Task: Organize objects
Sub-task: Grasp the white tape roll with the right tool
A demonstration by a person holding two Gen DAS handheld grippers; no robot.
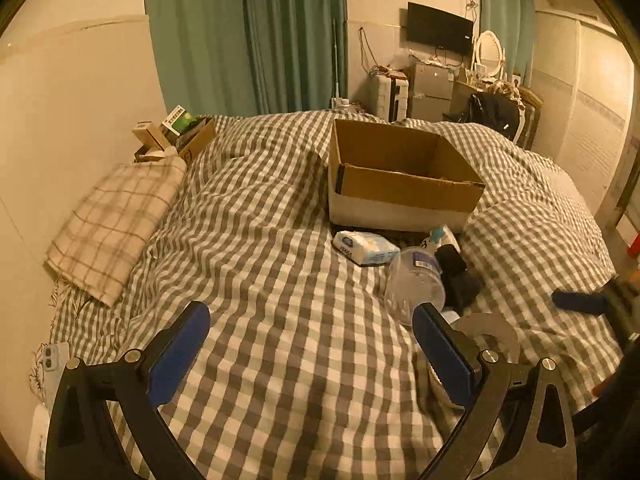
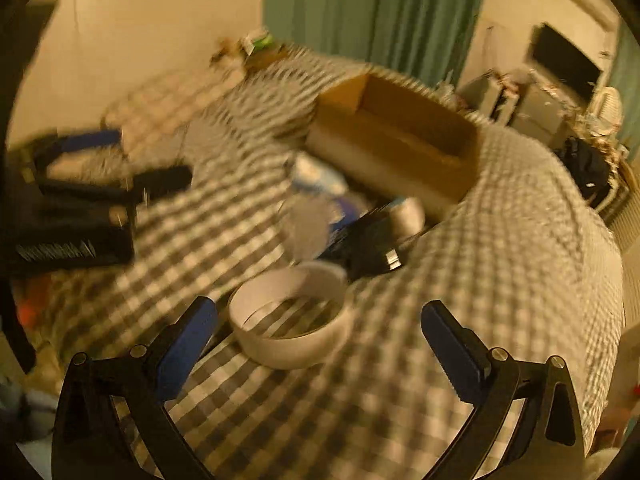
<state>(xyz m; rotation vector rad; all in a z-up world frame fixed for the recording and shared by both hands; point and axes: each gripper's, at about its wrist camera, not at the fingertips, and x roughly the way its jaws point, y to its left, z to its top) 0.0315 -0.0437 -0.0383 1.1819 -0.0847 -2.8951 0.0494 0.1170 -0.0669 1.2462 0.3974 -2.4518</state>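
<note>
Left gripper [image 1: 311, 320] with blue pads, jaws spread wide, nothing between them, over the grey-and-white checked bedspread [image 1: 256, 264]. Far left, a beige plaid folded cloth [image 1: 116, 224]. Mid-bed, open brown cardboard box [image 1: 400, 176]. In front of the box: white-blue soft tissue pack [image 1: 366, 248], clear plastic bottle [image 1: 416, 284] lying on its side, black object [image 1: 456, 276] just beside it. Right wrist view, blurred: right gripper [image 2: 319, 318] jaws also wide, empty; white roll of tape [image 2: 292, 320] lies flat on the bedspread between its fingers, closer to the left finger, contact unclear.
</note>
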